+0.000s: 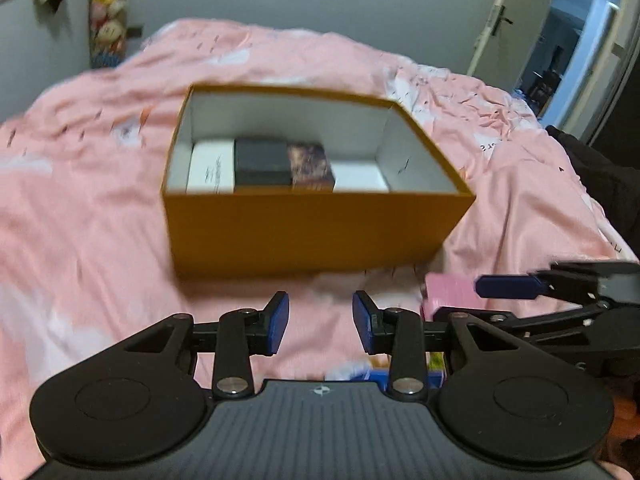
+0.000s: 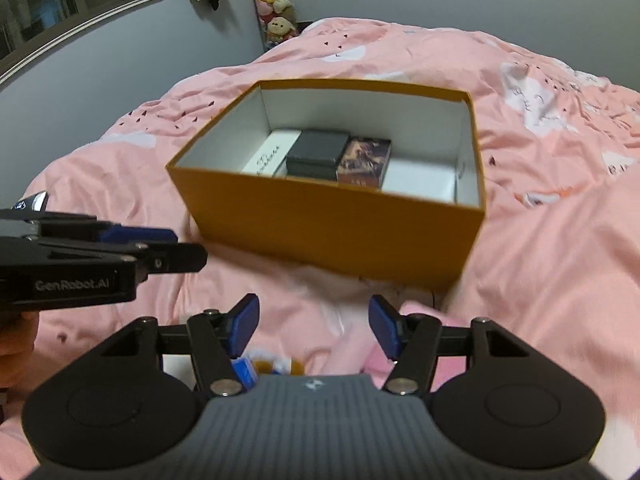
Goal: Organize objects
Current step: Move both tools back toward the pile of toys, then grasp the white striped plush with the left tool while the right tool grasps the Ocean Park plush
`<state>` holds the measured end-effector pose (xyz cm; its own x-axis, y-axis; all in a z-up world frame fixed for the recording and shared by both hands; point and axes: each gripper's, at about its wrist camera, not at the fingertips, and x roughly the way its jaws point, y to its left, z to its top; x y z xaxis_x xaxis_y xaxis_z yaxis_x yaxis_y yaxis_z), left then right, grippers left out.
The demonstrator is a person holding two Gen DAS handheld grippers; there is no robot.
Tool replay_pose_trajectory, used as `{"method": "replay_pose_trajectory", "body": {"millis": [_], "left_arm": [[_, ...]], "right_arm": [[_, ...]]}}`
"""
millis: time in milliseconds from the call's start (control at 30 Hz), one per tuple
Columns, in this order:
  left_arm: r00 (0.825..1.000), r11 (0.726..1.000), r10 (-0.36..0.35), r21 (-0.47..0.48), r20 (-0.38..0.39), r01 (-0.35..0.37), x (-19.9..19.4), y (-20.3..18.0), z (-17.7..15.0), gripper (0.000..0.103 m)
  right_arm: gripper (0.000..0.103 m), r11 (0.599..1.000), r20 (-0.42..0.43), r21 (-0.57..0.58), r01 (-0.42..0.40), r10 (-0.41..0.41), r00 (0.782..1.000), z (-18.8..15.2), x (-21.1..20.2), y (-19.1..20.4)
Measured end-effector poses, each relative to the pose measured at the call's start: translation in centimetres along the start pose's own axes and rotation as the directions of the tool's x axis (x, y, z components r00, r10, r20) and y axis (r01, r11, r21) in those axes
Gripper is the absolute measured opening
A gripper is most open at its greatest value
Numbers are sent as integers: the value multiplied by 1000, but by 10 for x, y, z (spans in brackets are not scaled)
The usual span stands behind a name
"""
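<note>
Both claws empty, agape; orange box [image 1: 304,232] just ahead.

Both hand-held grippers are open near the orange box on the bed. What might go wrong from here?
1. The orange box sits on a soft, wrinkled pink duvet; a nudge may tip or slide it.
2. The left hand-held gripper and right hand-held gripper hover close together, so they might collide.
3. The pink item and other small things lie partly hidden below the grippers, so a grasp might miss.
</note>
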<state>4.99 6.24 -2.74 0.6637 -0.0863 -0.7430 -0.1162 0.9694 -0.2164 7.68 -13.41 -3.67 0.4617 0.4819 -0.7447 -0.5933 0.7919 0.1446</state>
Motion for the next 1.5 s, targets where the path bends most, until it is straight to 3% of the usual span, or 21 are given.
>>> {"method": "replay_pose_trajectory", "body": {"millis": [67,133,200,367,567,700,800,933,967,1200,1367,1500], "left_arm": [[1000,998,-2,-56,-29,0,-4,8,-8,43],[999,996,-14,-85,-47,10,-10,15,-16,43],[997,995,-37,-95,-69,31,-13,21,-22,43],[981,994,-98,-71,-165,87,-9,18,-36,43],[978,995,-44,-92,-206,25,-6,21,-41,51],[974,988,-57,-153,-220,24,0,33,-42,53],[972,985,-48,-173,-231,7,6,36,-43,54],[961,973,-49,-229,-272,-16,20,47,-48,58],[958,970,-57,-244,-280,-14,23,50,-49,64],[938,935,-143,-353,-315,25,42,63,-60,76],[936,935,-155,-353,-316,36,43,63,-62,73],[942,939,-155,-341,-297,47,41,63,-63,66]], "right_arm": [[62,1000,-22,26,2,-2,1000,-8,-3,-1],[55,998,-60,62,4,-1,998,-17,-7,-3],[48,995,-96,95,1,9,995,-28,-11,-4],[45,993,-150,118,11,7,989,-50,-16,-3],[43,996,-125,79,-52,62,990,-47,-20,10],[37,992,-127,61,-114,122,984,-34,-10,25],[38,992,-178,77,-100,112,978,-25,11,34],[44,986,-277,118,-120,149,949,-29,38,34],[45,986,-288,115,-120,149,946,-29,41,34],[53,992,-369,94,-87,116,922,-41,62,34],[46,989,-355,130,-77,119,927,-46,63,28],[39,993,-328,94,-72,99,940,-45,54,34]]}}
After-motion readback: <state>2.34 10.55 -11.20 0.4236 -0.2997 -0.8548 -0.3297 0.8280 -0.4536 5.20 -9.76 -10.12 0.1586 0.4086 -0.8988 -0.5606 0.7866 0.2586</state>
